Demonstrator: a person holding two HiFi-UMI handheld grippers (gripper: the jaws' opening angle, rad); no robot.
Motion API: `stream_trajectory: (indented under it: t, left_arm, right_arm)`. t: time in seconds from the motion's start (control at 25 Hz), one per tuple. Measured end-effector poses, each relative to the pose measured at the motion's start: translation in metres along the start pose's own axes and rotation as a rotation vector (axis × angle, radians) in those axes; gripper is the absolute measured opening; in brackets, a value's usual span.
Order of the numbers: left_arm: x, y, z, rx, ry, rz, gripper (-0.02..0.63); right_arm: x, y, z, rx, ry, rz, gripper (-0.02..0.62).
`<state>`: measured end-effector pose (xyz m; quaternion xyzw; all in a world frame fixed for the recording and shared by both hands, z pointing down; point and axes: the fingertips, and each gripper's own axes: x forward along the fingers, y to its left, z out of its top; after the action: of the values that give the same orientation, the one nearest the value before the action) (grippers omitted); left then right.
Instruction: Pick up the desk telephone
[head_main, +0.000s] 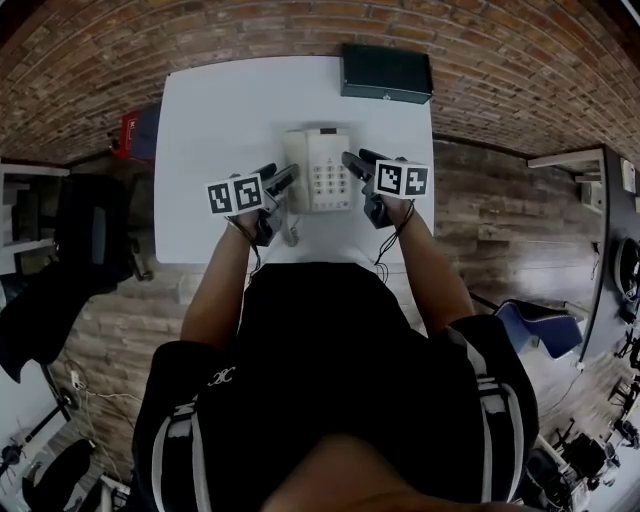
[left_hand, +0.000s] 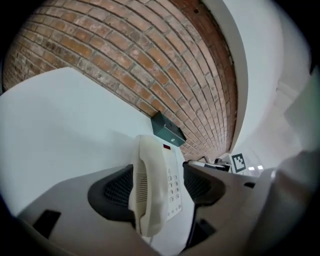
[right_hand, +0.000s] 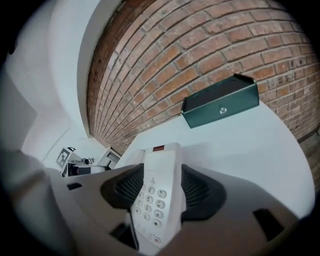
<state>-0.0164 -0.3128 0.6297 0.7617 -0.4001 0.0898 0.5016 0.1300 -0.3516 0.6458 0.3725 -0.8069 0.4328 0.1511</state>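
A cream desk telephone (head_main: 318, 170) lies on the white table (head_main: 225, 110) with its handset on the left and its keypad on the right. My left gripper (head_main: 283, 181) is at the phone's left edge and my right gripper (head_main: 354, 163) at its right edge. In the left gripper view the phone (left_hand: 159, 186) shows in the gap of the left gripper (left_hand: 157, 189), whose jaws stand wide. In the right gripper view the phone (right_hand: 157, 200) sits likewise within the right gripper (right_hand: 158, 192). Both grippers are open, with no pad seen pressing on the phone.
A dark green box (head_main: 386, 73) stands at the table's far right edge against the brick wall, behind the phone. A red object (head_main: 129, 133) sits just off the table's left side. The person's body is close to the near table edge.
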Motion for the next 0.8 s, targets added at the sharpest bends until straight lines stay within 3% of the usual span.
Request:
stream_trajectory:
  t: [0.28,0.4,0.8]
  left_arm:
    - [0.027,0.025,-0.003,-0.126,0.093,-0.077,0.324]
    - [0.034,0.032,-0.002,-0.146,0.113,-0.097,0.324]
    - [0.047,0.027,-0.011,-0.208,0.161,-0.273,0.333]
  right_arm:
    - [0.023,-0.015,-0.015,0.098,0.095,0.050,0.219]
    - [0.030,-0.021,-0.020,0.151,0.117,0.071,0.219]
    - [0.042,-0.025,-0.033,0.265,0.174,0.152,0.225]
